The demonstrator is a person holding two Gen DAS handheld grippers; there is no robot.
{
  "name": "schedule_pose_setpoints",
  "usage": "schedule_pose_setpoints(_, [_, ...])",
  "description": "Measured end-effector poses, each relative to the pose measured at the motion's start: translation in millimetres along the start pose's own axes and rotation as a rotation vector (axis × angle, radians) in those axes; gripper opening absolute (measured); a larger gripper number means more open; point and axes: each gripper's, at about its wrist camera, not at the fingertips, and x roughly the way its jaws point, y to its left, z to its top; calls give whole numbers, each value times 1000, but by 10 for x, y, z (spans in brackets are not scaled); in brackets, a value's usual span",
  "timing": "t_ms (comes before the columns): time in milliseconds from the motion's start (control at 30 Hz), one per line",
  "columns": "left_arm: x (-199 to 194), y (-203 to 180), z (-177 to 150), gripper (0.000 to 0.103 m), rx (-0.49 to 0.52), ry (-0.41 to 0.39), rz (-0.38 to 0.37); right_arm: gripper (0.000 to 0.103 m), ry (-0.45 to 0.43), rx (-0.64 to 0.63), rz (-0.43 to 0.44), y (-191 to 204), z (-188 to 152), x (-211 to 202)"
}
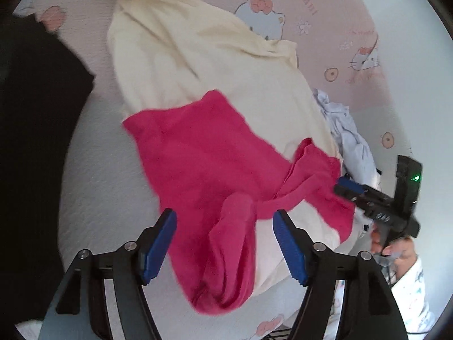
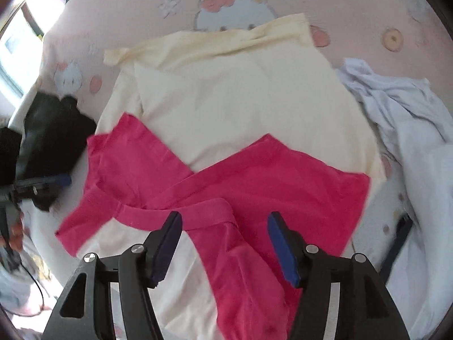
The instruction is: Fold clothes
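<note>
Pink shirt (image 2: 215, 187) is lying crumpled on top of a cream garment (image 2: 240, 96), which is spread flat on a pink cartoon-cat bedsheet (image 2: 368, 8). Left gripper (image 1: 225, 240) hangs over the near end of the pink fabric with its blue pads wide apart, and a bunched fold of the shirt sits between them, but neither pad is pressing on it as far as I can see. Right gripper (image 2: 225, 243) is the same deal, jaws spread wide over the shirt's ribbed collar band, not clamped on anything. A rumpled white garment (image 2: 402, 113) is piled just beside the cream one on one side, and a black garment (image 2: 53, 127) lies on the other.
</note>
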Motion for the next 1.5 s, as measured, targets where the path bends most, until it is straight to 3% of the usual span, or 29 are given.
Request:
schedule_pose_setpoints(200, [15, 60, -327, 68, -47, 12, -3, 63, -26, 134, -28, -366, -111, -231])
schedule_pose_setpoints(400, [-46, 70, -580, 68, -49, 7, -16, 63, -69, 304, 71, -642, -267, -357])
schedule_pose_setpoints(467, [-43, 47, -618, 68, -42, 6, -6, 63, -68, 295, 72, -613, -348, -383])
schedule_pose_setpoints(600, [-8, 34, -685, 68, -48, 5, -25, 63, -24, 170, -8, -500, -448, -304])
schedule_pose_setpoints(867, [99, -41, -809, 68, 4, -3, -1, 62, 15, 42, -17, -359, -423, -73])
schedule_pose_setpoints(933, [120, -93, -839, 68, 47, -5, 23, 36, 31, 16, -7, -297, -409, -24])
schedule_pose_setpoints(967, [137, -120, -850, 66, 68, -2, 38, 15, 39, 4, -14, -265, -405, -4])
schedule_pose_setpoints(1000, [157, -140, -853, 62, 85, 6, 57, 11, 49, 0, -43, -246, -413, 12])
schedule_pose_setpoints(1067, [180, -158, -841, 44, 101, 14, 104, 8, 83, 31, -76, -276, -447, 45])
schedule_pose_setpoints(1100, [189, -160, -832, 41, 104, 19, 120, 8, 95, 68, -73, -315, -470, 41])
schedule_pose_setpoints(1367, [70, -122, -750, 39, 107, -6, 109, 7, 141, 187, -62, -471, -725, -112])
schedule_pose_setpoints(1500, [139, -65, -755, 40, 99, 44, 124, 7, 169, 233, -45, -557, -833, -111])
